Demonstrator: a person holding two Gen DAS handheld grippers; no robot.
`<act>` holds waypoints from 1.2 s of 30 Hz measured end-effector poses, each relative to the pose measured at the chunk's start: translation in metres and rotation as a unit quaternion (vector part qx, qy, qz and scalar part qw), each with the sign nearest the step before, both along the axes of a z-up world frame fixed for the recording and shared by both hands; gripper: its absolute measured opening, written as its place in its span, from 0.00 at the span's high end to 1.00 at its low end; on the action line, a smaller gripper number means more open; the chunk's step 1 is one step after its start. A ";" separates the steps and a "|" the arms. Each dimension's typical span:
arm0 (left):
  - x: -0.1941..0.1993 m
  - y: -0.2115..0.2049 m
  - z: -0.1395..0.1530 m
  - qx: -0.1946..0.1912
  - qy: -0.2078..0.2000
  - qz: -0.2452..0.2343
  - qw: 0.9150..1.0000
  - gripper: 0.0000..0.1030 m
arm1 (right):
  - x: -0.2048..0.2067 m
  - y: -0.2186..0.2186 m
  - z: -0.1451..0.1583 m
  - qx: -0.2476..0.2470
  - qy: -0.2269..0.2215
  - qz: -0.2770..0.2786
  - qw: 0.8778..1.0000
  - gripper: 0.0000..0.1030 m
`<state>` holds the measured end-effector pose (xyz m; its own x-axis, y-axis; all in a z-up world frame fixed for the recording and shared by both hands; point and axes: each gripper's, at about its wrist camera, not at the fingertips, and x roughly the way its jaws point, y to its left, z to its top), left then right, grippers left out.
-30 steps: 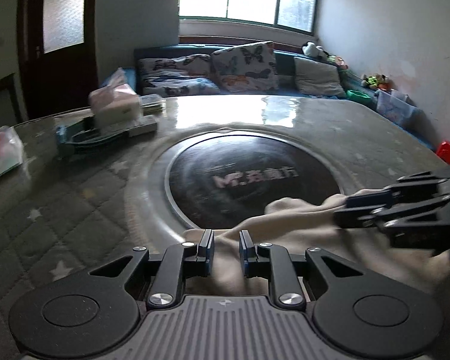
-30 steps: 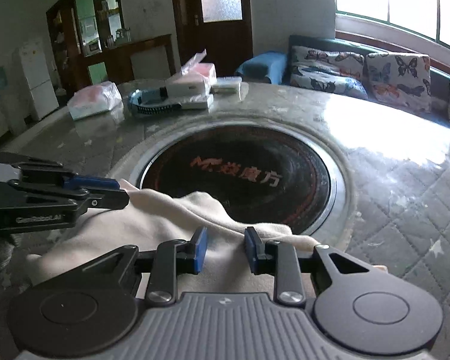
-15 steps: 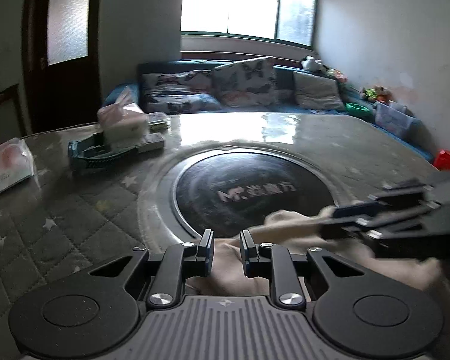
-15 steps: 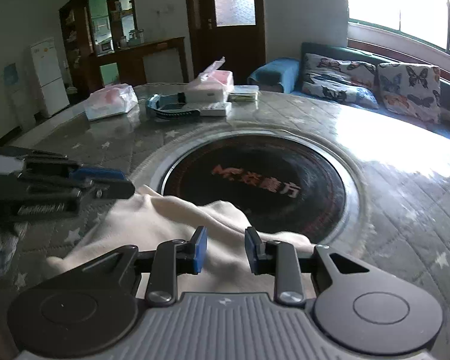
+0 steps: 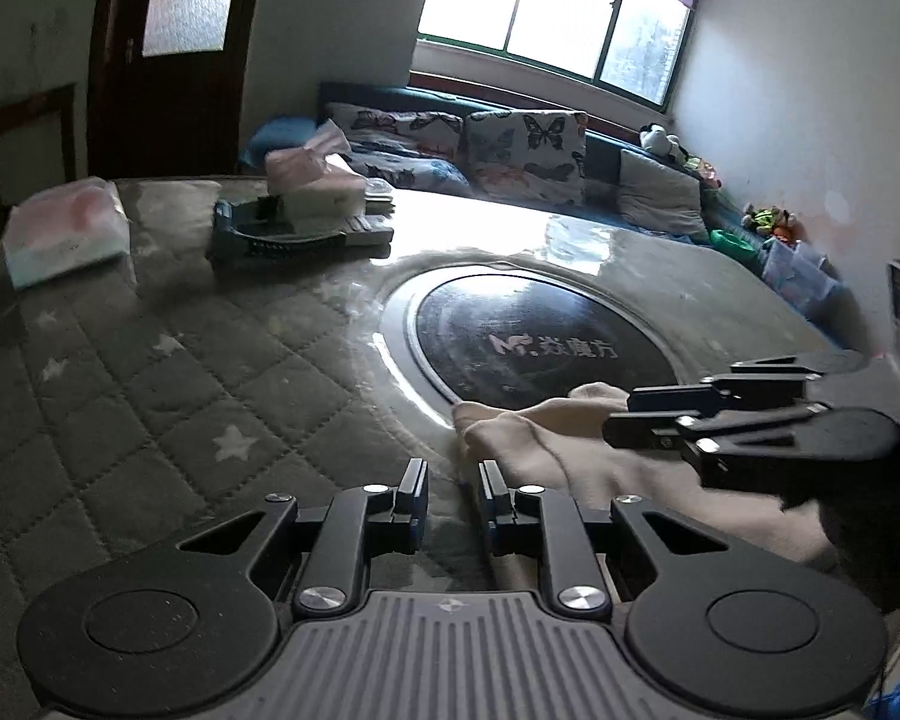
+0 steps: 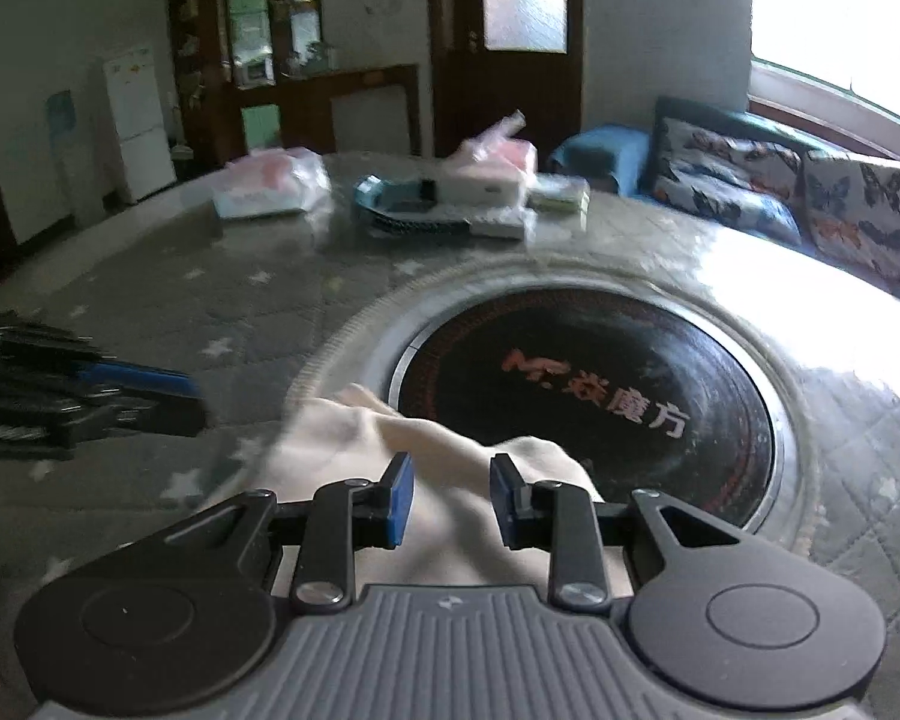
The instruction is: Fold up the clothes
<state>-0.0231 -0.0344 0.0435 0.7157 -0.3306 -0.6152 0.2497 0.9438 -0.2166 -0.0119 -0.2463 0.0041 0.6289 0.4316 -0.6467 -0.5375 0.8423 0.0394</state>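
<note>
Covering the round table (image 5: 150,372), a quilted grey cloth carries a cream garment (image 6: 450,468) bunched at the black centre disc's (image 6: 600,396) near edge. Right gripper (image 6: 450,495) grasps its fabric. Left gripper (image 5: 453,501) stands beside it, jaws apart, released.

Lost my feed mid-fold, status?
Left gripper fingers apart, over bare quilted table. Right gripper fingers astride cream fabric garment, grip unclear. Nothing in the way.
</note>
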 end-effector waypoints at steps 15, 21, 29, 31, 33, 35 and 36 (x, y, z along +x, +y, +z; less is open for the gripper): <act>0.029 -0.019 -0.012 -0.001 0.029 -0.005 1.000 0.83 | -0.090 0.036 0.021 -0.017 -0.031 0.152 0.988 0.73; 0.025 -0.023 -0.003 0.015 -0.004 -0.010 1.000 1.00 | -0.101 0.068 0.004 -0.044 -0.047 0.196 0.979 0.73; 0.024 -0.012 0.007 -0.005 0.001 -0.017 1.000 0.99 | -0.109 0.073 -0.015 -0.044 -0.005 0.213 0.976 0.73; 0.018 -0.009 0.005 -0.015 0.014 -0.026 0.999 0.98 | -0.112 0.068 -0.008 -0.038 -0.012 0.212 0.976 0.73; 0.012 -0.009 0.002 -0.023 0.022 -0.031 0.999 0.97 | -0.111 0.062 -0.002 -0.032 -0.019 0.204 0.978 0.73; 0.007 -0.010 -0.001 -0.030 0.031 -0.035 0.998 0.96 | -0.109 0.053 0.005 -0.028 -0.027 0.189 0.981 0.73; 0.006 -0.010 -0.004 -0.032 0.036 -0.036 0.998 0.94 | -0.109 0.048 0.007 -0.028 -0.029 0.181 0.983 0.73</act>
<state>-0.0172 -0.0447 0.0397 0.6435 -0.4209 -0.6393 0.2990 0.9071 -0.2963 -0.1210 -0.1983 0.0112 0.4768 0.5997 -0.6427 -0.8029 0.5947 -0.0407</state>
